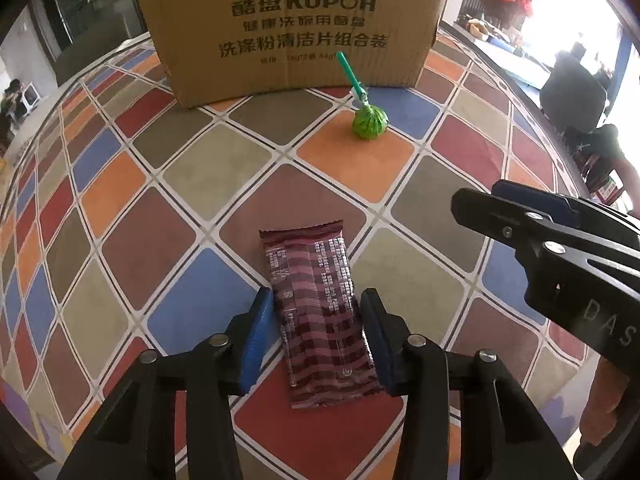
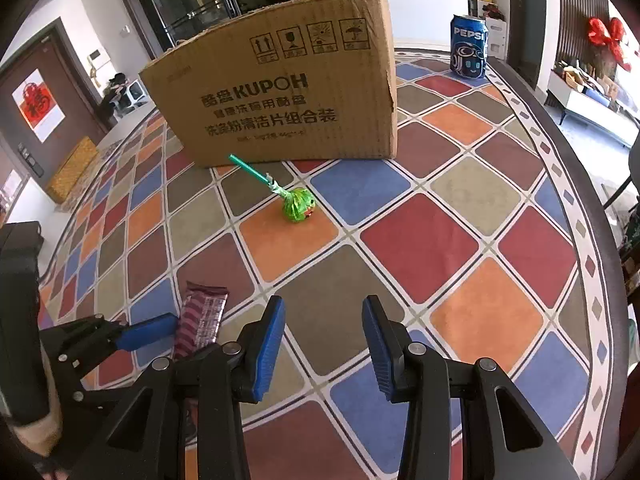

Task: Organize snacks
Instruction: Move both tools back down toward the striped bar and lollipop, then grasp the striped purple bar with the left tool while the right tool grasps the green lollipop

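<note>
A dark red striped snack bar (image 1: pixel 316 312) lies flat on the chequered tablecloth (image 1: pixel 224 168). My left gripper (image 1: pixel 316 300) straddles it, open, with its blue pads at the wrapper's long edges and no visible squeeze. One of its fingers (image 2: pixel 148 336) shows beside the bar (image 2: pixel 202 314) in the right wrist view. A green wrapped lollipop (image 1: pixel 369 122) with a teal stick lies further off, in front of a cardboard box (image 1: pixel 288 28). My right gripper (image 2: pixel 324 340) hovers open over bare cloth, nothing between its fingers, well short of the lollipop (image 2: pixel 300 210). It also shows at the right edge (image 1: pixel 476 200).
The open-topped cardboard box (image 2: pixel 280 92) stands at the back of the round table. A blue Pepsi can (image 2: pixel 468 48) stands behind it to the right, near the table's dark rim (image 2: pixel 560 152). Room furniture lies beyond the table.
</note>
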A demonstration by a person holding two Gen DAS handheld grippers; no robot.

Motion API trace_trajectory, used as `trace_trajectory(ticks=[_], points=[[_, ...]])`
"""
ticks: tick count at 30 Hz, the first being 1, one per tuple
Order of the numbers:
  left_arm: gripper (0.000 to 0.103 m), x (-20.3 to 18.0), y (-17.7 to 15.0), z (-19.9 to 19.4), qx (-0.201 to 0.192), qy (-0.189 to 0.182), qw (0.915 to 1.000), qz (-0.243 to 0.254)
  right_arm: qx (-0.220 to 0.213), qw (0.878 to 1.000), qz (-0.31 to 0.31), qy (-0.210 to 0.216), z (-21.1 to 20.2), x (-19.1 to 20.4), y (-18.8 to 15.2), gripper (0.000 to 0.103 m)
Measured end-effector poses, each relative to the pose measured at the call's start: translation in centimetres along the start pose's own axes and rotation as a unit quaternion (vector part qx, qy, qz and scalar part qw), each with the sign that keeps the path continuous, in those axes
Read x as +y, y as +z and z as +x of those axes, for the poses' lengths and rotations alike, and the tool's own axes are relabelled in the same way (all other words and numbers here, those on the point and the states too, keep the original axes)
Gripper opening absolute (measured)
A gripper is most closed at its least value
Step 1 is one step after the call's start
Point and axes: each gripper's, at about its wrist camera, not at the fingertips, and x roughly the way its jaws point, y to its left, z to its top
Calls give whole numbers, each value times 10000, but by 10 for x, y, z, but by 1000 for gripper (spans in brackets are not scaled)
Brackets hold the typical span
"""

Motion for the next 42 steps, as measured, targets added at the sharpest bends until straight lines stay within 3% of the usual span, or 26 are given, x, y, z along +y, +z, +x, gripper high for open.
trace_trajectory(ticks=[7,16,42], points=[[35,8,2,-3,-163,-113,9998,-70,69,10000,-21,40,5,4,0,41],[35,27,12,-11,-446,-155,9986,-240,113,9999,-101,7,15,11,6,41],[35,67,64,6,-699,-71,9960,-553,145,9995,-276,-82,64,26,62,41]])
